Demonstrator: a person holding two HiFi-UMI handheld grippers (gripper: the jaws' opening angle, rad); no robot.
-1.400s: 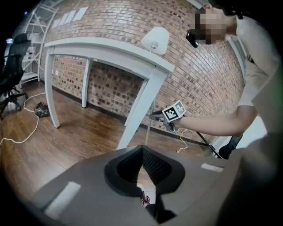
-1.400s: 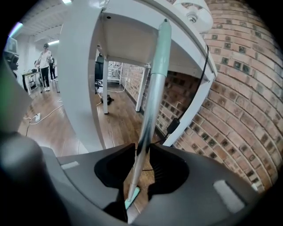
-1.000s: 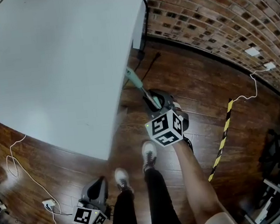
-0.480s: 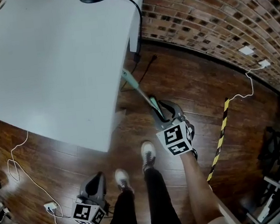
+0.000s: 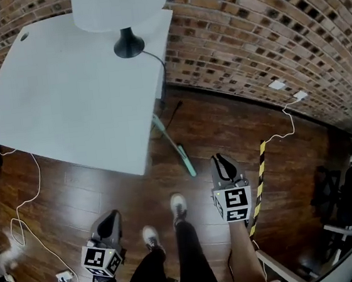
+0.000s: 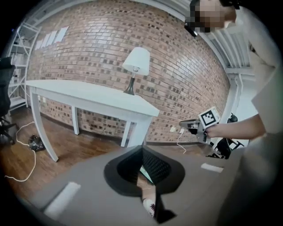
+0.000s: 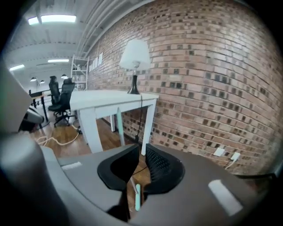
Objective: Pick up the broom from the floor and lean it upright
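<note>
The broom [image 5: 175, 147] slants from the edge of the tabletop [image 5: 64, 99] down to the wooden floor [image 5: 237, 121] — mint grip end lowest, free of both tongs. The right tongs [image 5: 220, 160], near that grip, have just been closing and stand narrowly apart with nothing between them; the left tongs [image 5: 112, 215] are together — empty.

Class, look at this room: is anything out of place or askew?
Yes: the broom seems to lie slanted on the floor beside the table's corner, not leaned upright. A loose cable also trails across the floor.
</note>
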